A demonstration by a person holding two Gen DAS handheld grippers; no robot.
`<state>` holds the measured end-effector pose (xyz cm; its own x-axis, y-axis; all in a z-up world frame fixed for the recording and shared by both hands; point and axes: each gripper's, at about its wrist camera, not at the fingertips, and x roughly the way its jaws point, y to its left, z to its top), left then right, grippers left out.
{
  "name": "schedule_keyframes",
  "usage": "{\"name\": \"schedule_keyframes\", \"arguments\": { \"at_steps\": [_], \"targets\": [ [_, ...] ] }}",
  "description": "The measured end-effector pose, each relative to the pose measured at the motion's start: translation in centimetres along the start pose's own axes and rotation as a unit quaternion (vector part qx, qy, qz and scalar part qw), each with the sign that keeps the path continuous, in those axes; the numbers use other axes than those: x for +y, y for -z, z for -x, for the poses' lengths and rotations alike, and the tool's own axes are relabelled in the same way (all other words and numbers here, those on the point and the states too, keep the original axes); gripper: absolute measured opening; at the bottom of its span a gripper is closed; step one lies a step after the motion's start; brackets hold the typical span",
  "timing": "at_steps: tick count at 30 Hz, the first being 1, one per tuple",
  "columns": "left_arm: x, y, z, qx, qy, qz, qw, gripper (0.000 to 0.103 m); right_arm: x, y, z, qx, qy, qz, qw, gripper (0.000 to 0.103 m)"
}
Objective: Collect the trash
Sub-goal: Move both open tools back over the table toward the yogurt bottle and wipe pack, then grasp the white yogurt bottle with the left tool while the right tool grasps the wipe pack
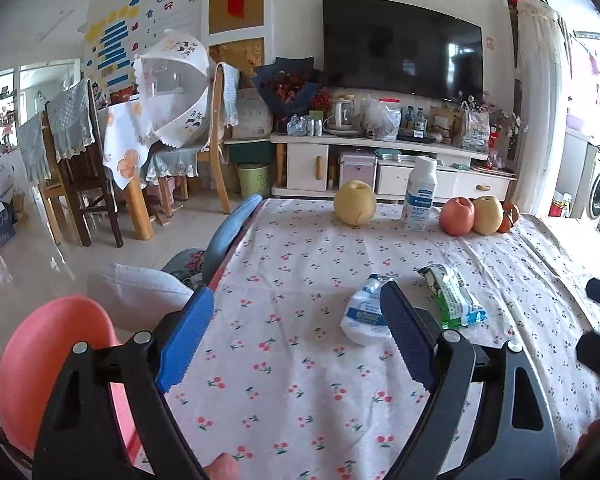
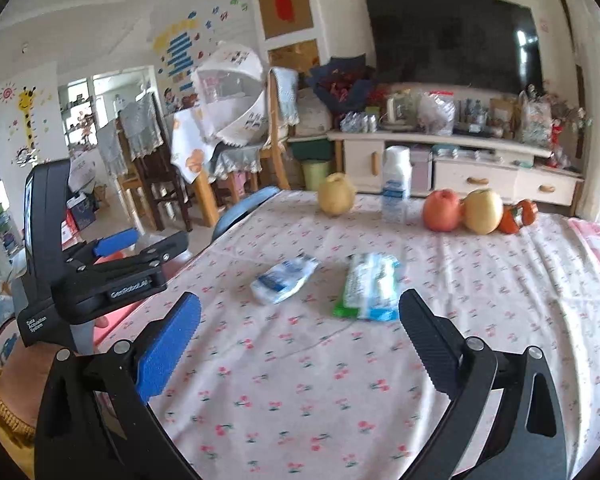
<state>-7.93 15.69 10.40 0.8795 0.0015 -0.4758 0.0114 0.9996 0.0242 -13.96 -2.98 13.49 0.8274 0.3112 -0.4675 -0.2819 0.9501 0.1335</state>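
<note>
**A:** Going left to right, what's been collected so far?

**B:** Nothing that I can see. The left gripper [image 1: 296, 340] has its jaws wide apart and empty, hanging over the near left edge of the tablecloth [image 1: 300, 400], with a pink bin [image 1: 40, 360] just off to its left.

**A:** And the trash?

**B:** A white-and-blue wrapper [image 1: 364, 316] lies just ahead of its right finger. Beside that, further right, is a green-and-white packet [image 1: 454, 298]. Both are still flat on the cloth.

**A:** The other hand?

**B:** The right gripper [image 2: 300, 344] is also spread open and holds nothing; the packet sits just beyond its fingers (the likelier pick, I'd judge). Fruit and a bottle [image 2: 396, 184] stand well behind.
</note>
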Motion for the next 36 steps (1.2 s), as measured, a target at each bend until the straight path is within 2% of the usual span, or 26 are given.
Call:
{"name": "schedule_keyframes", "arguments": {
  "at_steps": [6, 15, 24, 29, 32, 36],
  "targets": [
    [-2.8, 0.0, -0.4, 0.003, 0.013, -0.022, 0.9997, 0.086, -4.1, -0.2, 1.5, -0.034, 0.03, -0.019, 0.999, 0.098],
    [-6.5, 0.4, -1.5, 0.019, 0.039, -0.047, 0.9979, 0.086, -10.7, 0.2, 0.7, -0.001, 0.042, -0.08, 0.996, 0.098],
    [-8.5, 0.7, -4.6, 0.066, 0.052, -0.054, 0.995, 0.086, -13.0, 0.1, -1.4, 0.037, 0.043, -0.114, 0.992, 0.098],
    [-8.5, 1.1, -6.9, 0.108, 0.037, -0.058, 0.9917, 0.086, -13.9, -0.3, -3.4, 0.058, 0.038, -0.128, 0.989, 0.098],
    [-8.4, 1.1, -8.1, 0.126, 0.037, -0.053, 0.9899, 0.086, -14.1, -0.6, -4.4, 0.063, 0.053, -0.139, 0.987, 0.098],
    [-8.3, 1.0, -9.8, 0.146, 0.035, -0.054, 0.9872, 0.086, -14.2, -0.6, -7.0, 0.089, 0.036, -0.154, 0.983, 0.098]
  ]
}}
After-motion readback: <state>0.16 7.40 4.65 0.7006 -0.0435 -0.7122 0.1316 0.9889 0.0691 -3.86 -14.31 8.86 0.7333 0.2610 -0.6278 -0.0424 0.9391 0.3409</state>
